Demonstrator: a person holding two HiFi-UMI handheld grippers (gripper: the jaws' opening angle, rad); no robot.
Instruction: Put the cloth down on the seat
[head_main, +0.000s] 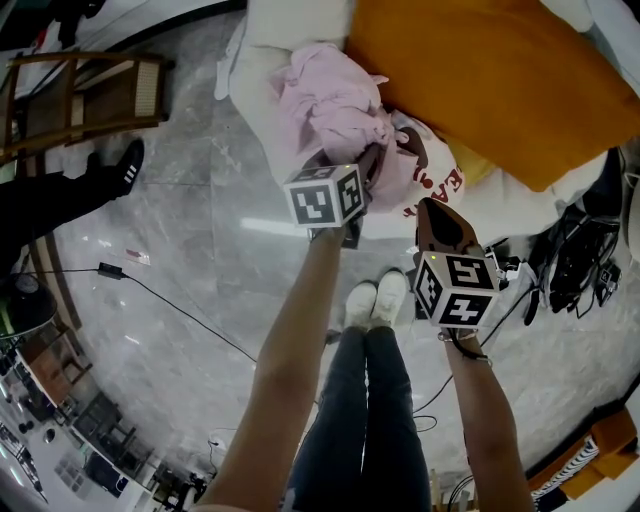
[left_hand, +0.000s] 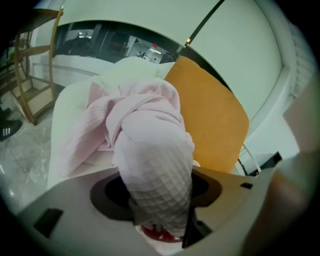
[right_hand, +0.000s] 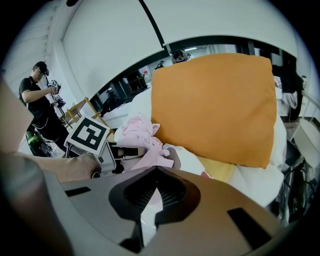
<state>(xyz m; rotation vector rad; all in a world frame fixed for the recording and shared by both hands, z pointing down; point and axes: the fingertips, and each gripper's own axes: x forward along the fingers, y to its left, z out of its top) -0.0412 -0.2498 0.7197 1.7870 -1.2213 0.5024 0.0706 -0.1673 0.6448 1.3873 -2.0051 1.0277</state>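
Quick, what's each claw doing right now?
Left claw: open, with the cloth lying loose between its jaws.
Right claw: closed, holding nothing.

The cloth lies on the seat, toward its left front edge. The cushion sits beside it on the right, covering the seat's right part. A second textile lies under the cloth's near end, at the front edge. On the floor, a wooden chair stands left of the seat, and two shoes stand before it.
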